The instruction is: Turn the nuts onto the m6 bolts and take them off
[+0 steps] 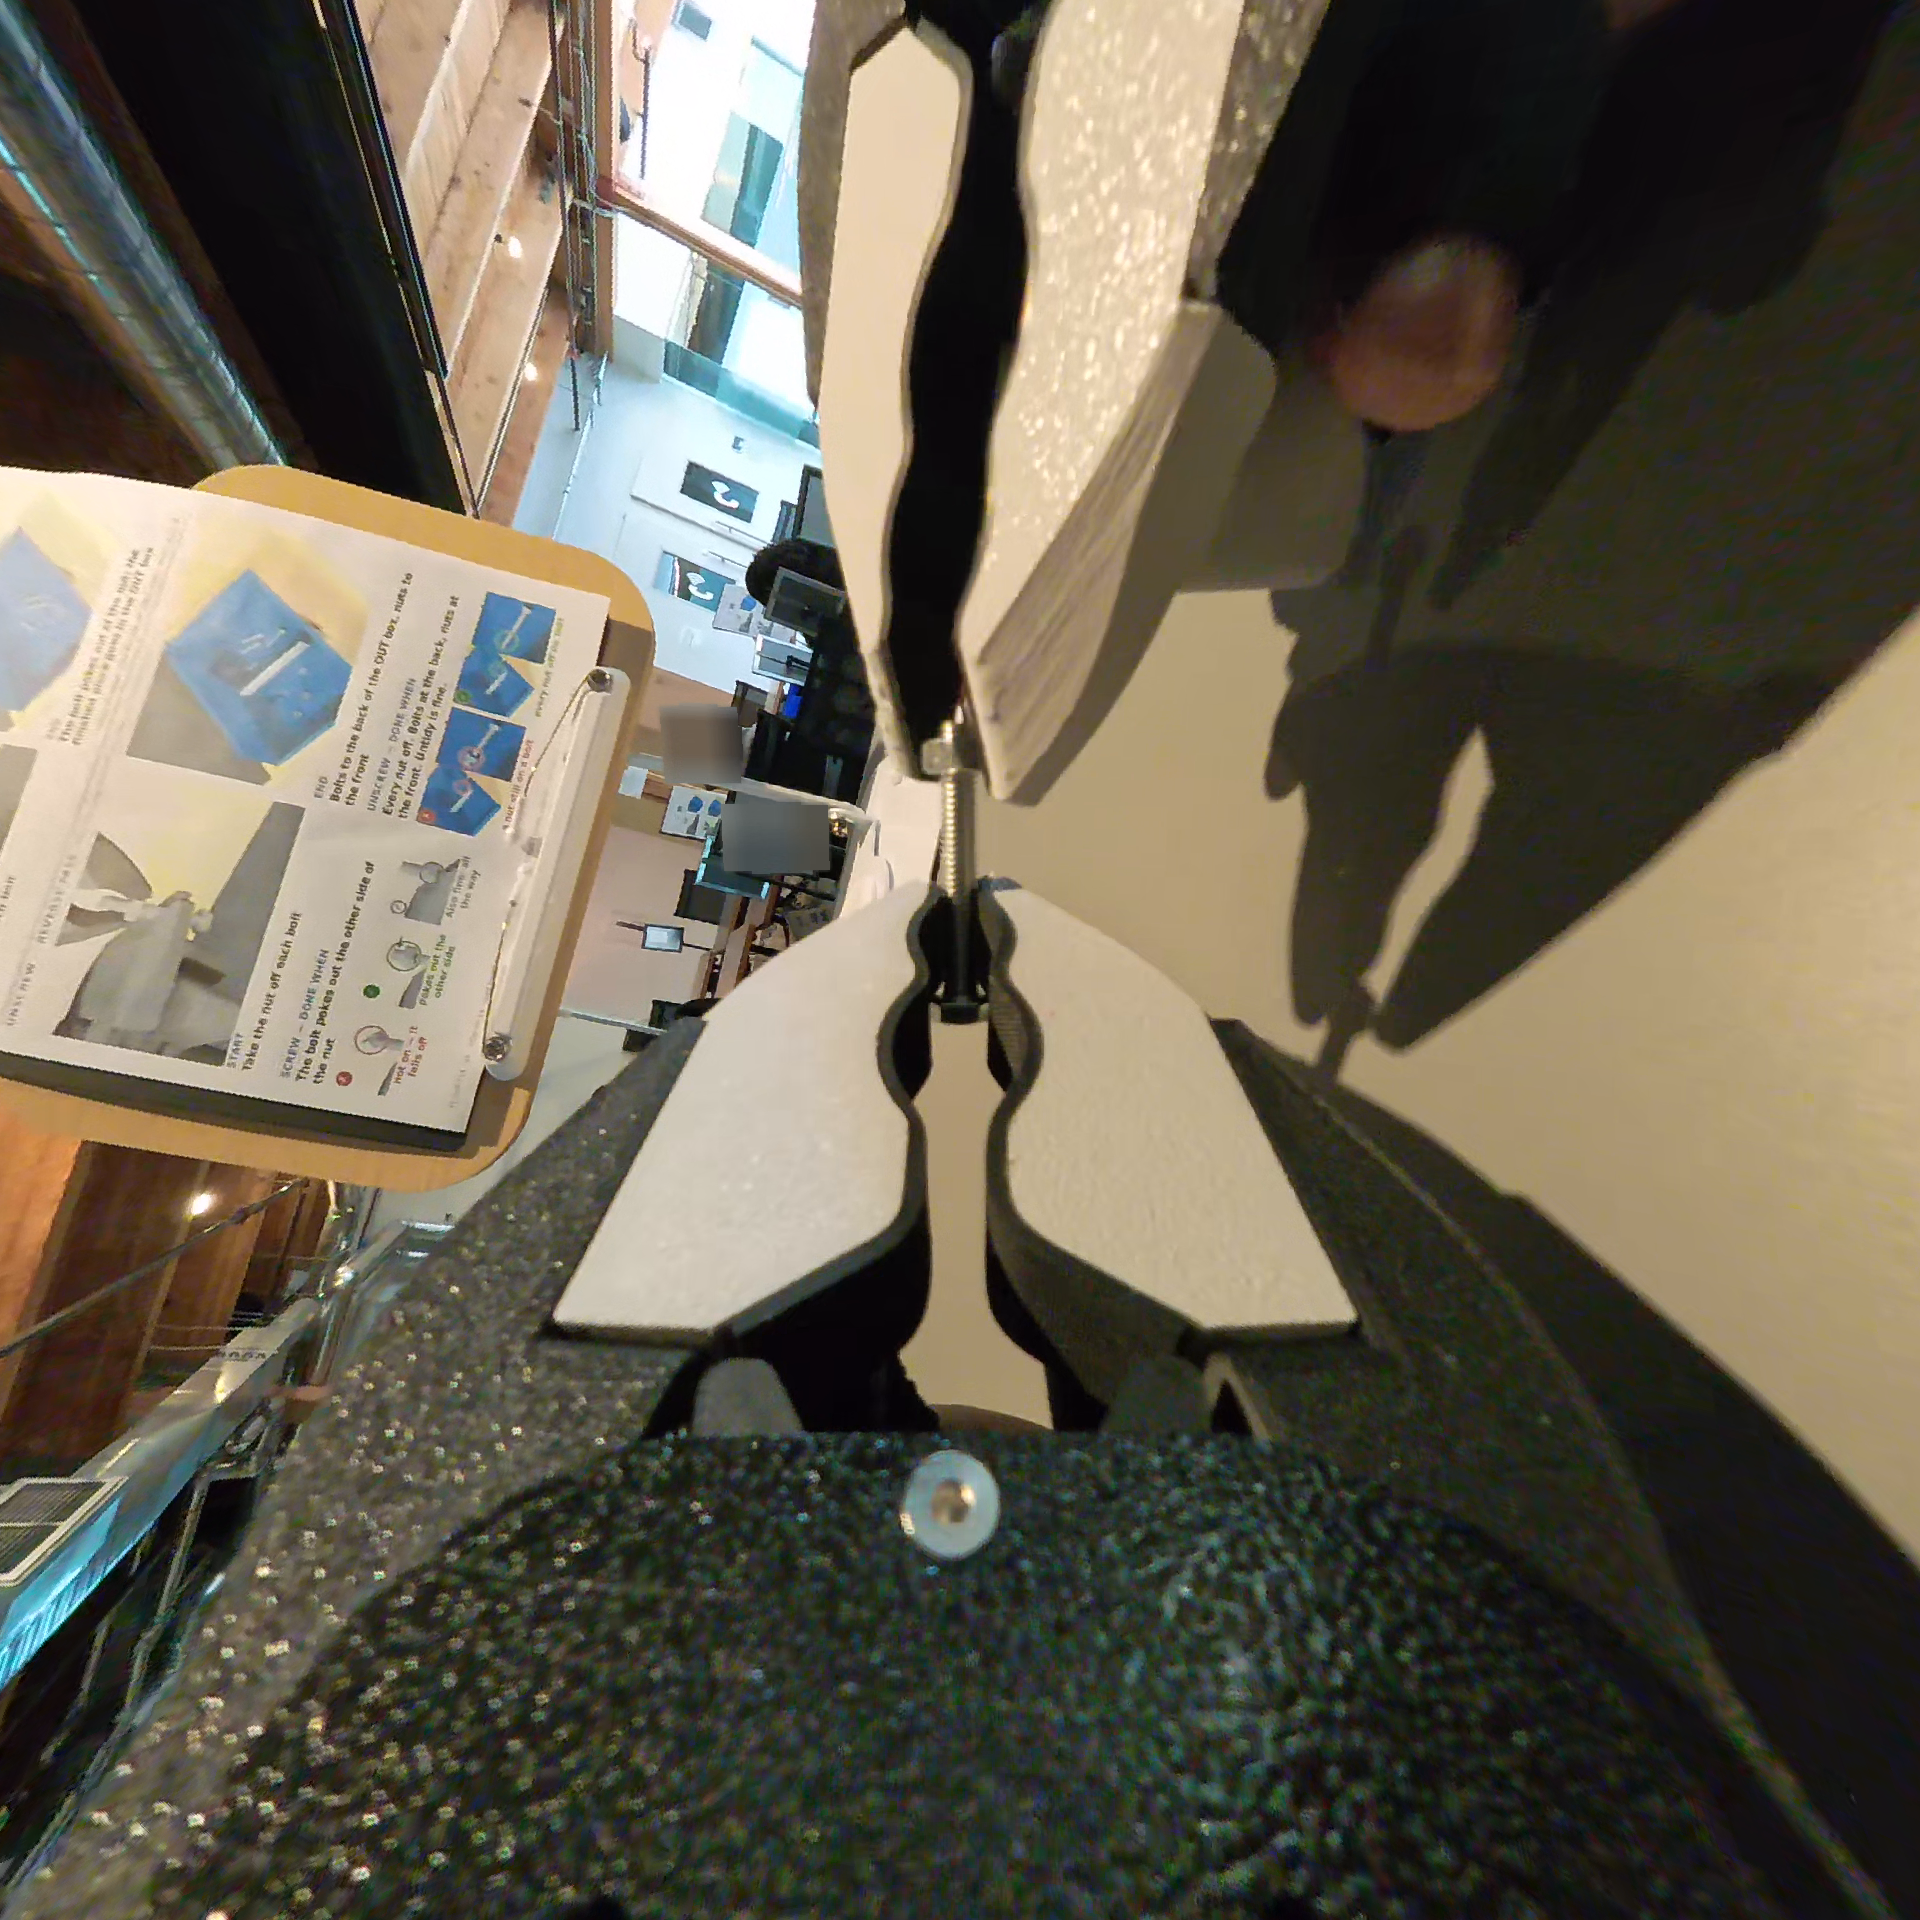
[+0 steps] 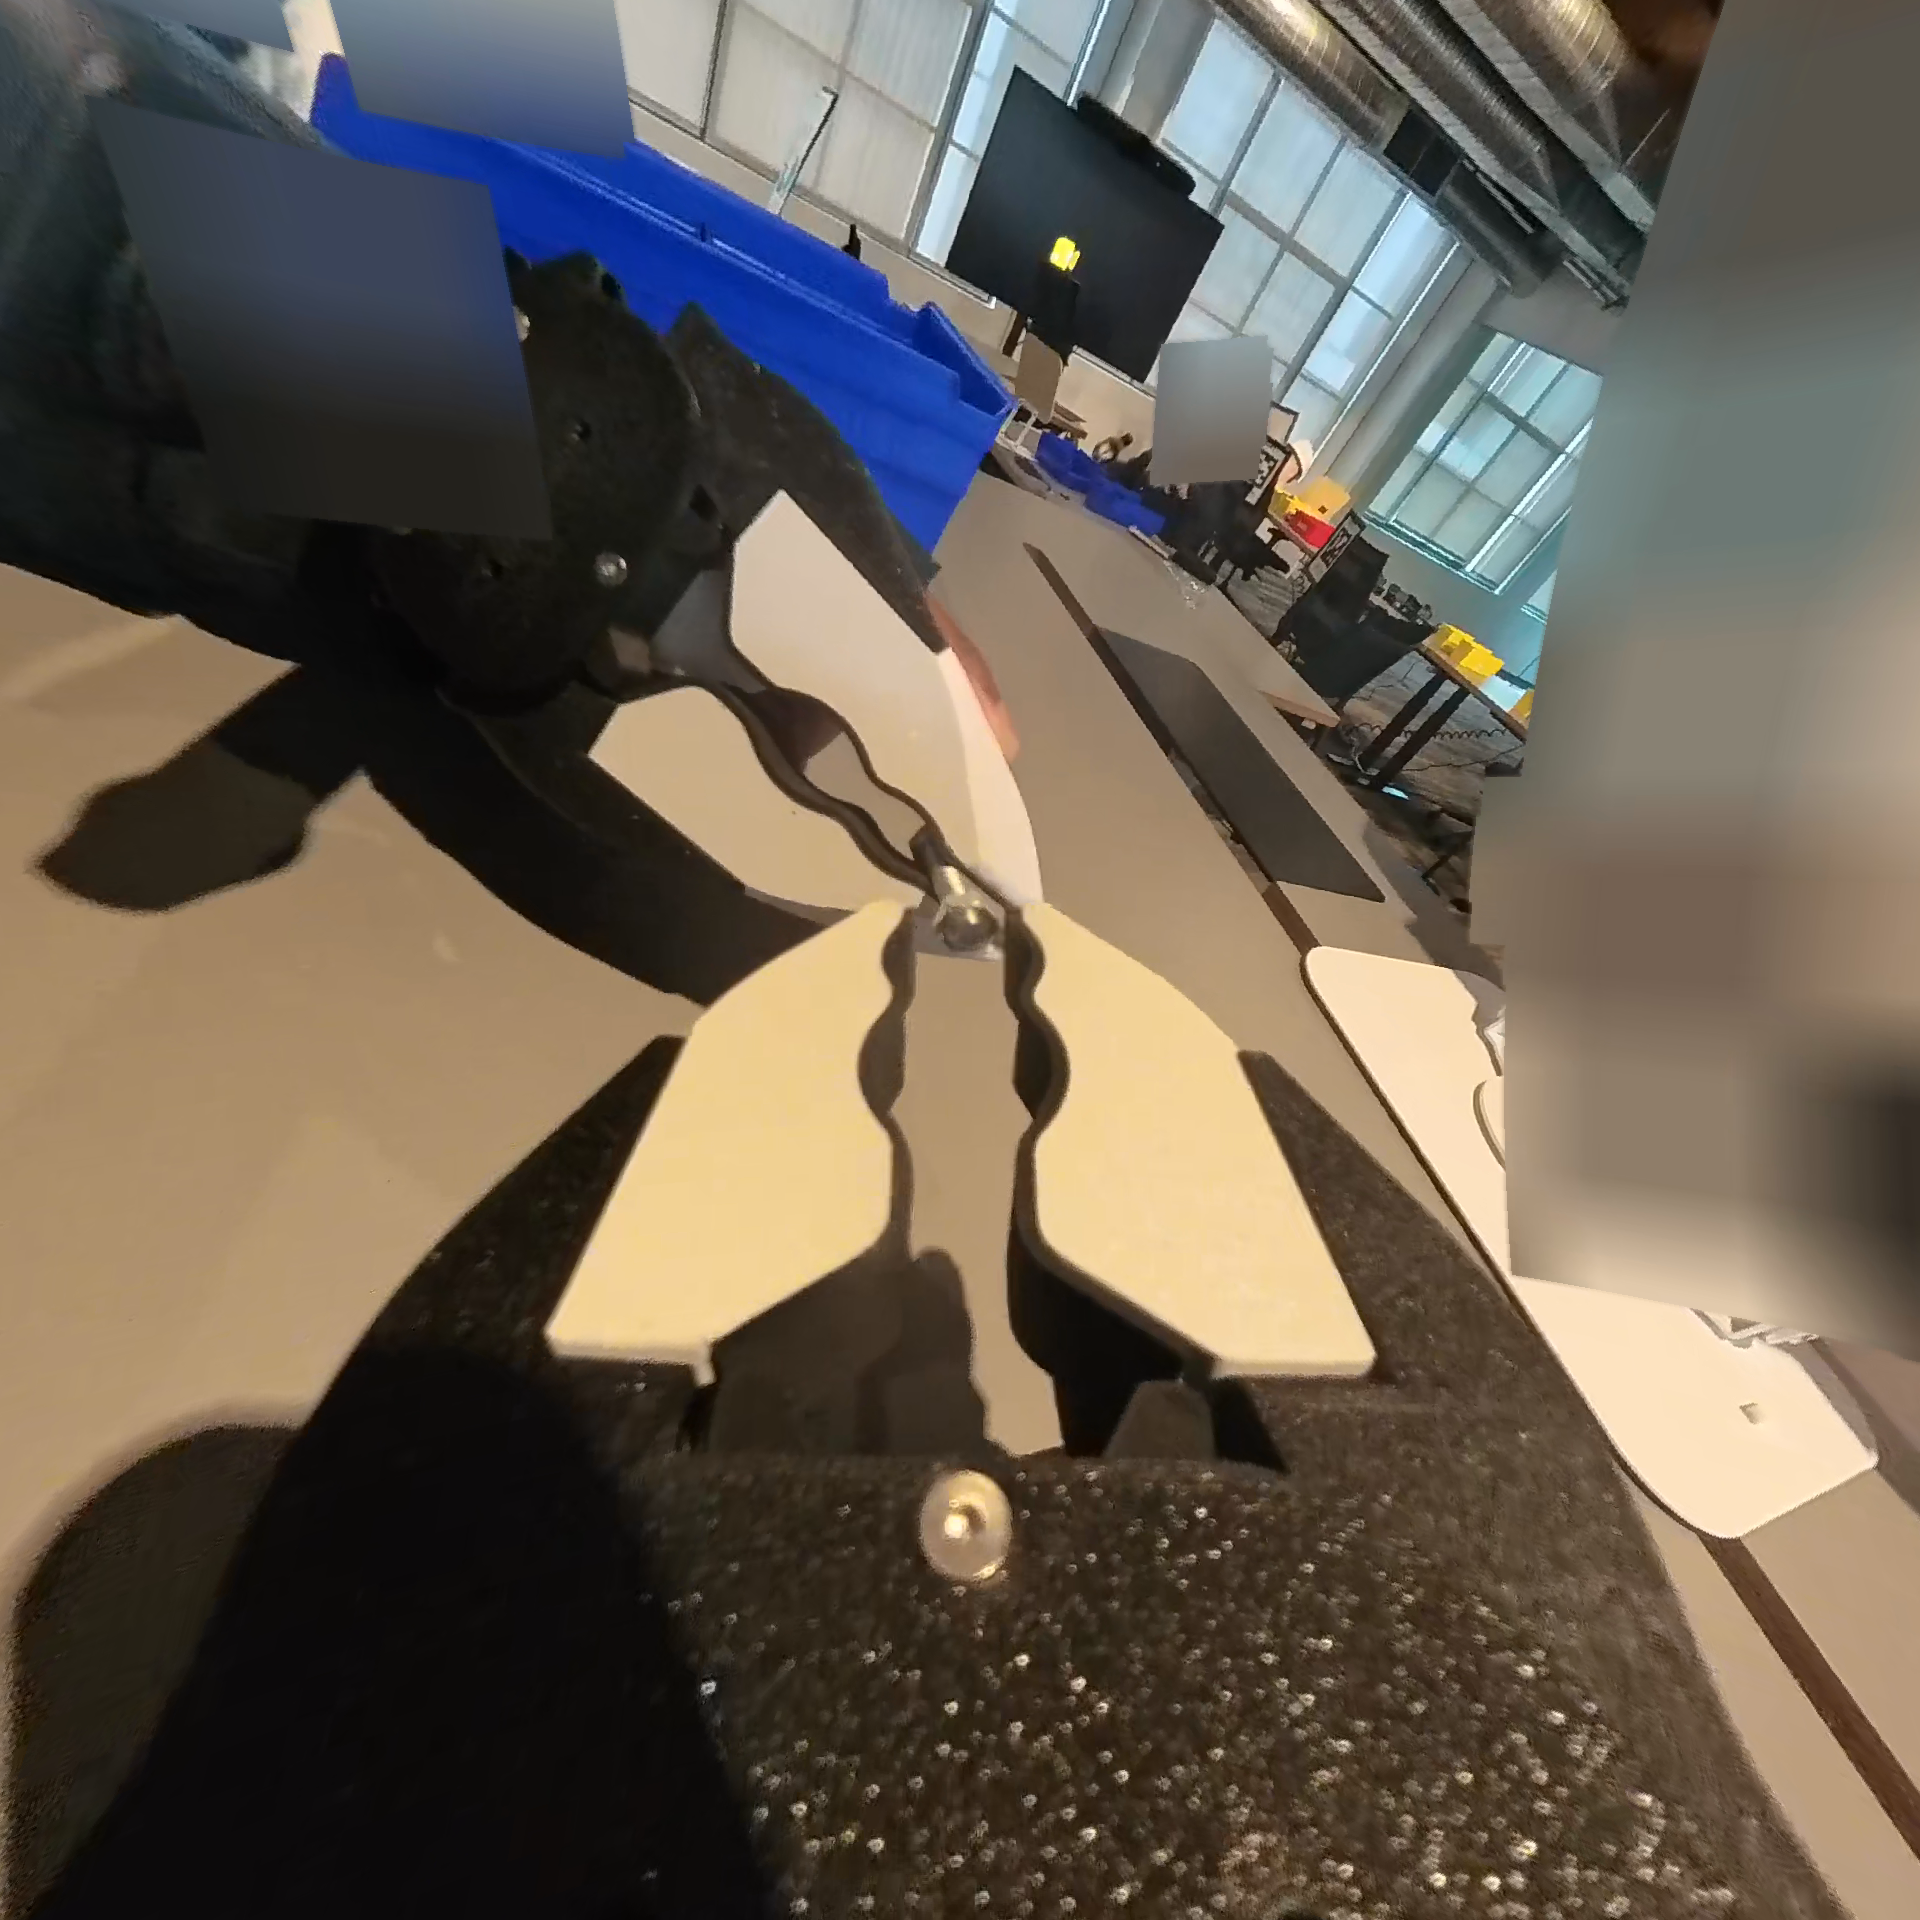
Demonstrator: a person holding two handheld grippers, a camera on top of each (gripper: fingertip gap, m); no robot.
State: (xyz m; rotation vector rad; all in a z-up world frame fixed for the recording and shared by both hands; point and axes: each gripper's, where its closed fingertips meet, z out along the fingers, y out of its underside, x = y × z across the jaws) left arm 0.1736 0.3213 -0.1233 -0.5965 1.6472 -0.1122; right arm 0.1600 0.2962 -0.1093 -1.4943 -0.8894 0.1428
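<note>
- Bolt: it hangs in the air above the worktop, bridging the two claws. Its head end sits between the tips of the left claw and its threaded shaft runs straight ahead to the right claw.
- Left claw: nearly closed and pinching the bolt by its head end, with only a thin gap between the wavy inner edges of its fingers. From the right wrist view it reaches in from the upper left.
- Right claw: also narrowed almost to touching, its tips squeezing the nut, which sits at the far end of the shaft from the left claw.
- Doing the step well, as I judge it: keep the two claws in one straight line so the nut turns true on the thread, hold the bolt still with the left, and twist only the right in short turns. Squeeze firmly so the small nut does not slip out and drop.
</note>
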